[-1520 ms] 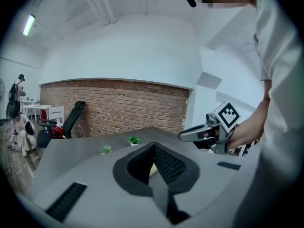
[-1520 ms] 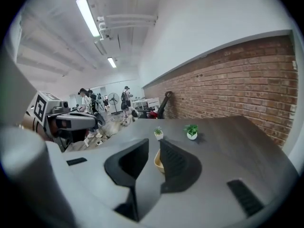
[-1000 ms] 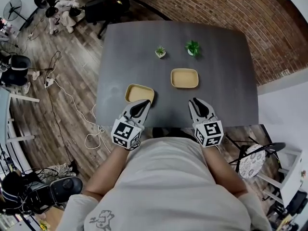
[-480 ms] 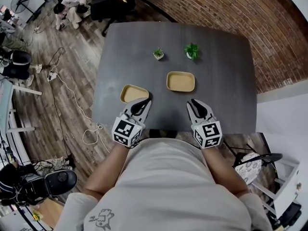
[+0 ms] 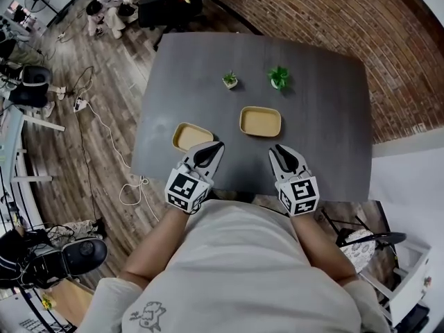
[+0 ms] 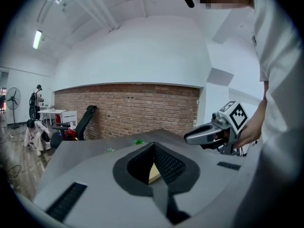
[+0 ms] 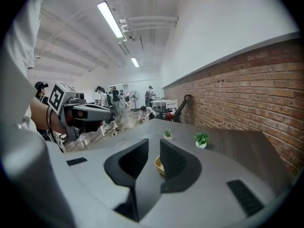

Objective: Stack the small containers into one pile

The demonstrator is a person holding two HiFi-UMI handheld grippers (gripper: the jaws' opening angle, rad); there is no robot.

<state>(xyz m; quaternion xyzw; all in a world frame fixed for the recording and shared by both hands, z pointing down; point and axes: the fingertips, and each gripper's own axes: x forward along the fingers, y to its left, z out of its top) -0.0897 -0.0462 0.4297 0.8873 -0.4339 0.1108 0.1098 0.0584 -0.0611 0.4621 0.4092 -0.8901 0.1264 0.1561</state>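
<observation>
We look down on a dark table [image 5: 319, 116] with two shallow tan containers lying apart on it, not yet stacked. The left container [image 5: 189, 134] sits toward the table's near-left corner. The right container [image 5: 261, 121] sits nearer the middle, farther from the near edge. Both lie with their long sides running roughly along that edge. A small plant [image 5: 229, 80] and a leafier plant [image 5: 279, 77] stand beyond them, toward the far edge.

The left claw [image 5: 216, 146] points away from the person. The left container lies just ahead of it and to its left, and the claw's tip overlaps that container's near right corner. Its jaws taper to clenched tips with nothing gripped.

The right claw [image 5: 278, 148] is released, its jaws apart with nothing between them. The right container lies ahead of it and slightly left, clearly apart from it.

We judge the left hand nearer to a container. A pickup there would need those jaws to part first and straddle the rim.

We cannot tell whether the left claw touches the container or hangs above it, and the covered corner is hidden. Each gripper view shows only a tan sliver of container between the jaws. The person's body hides part of the table's near edge.
</observation>
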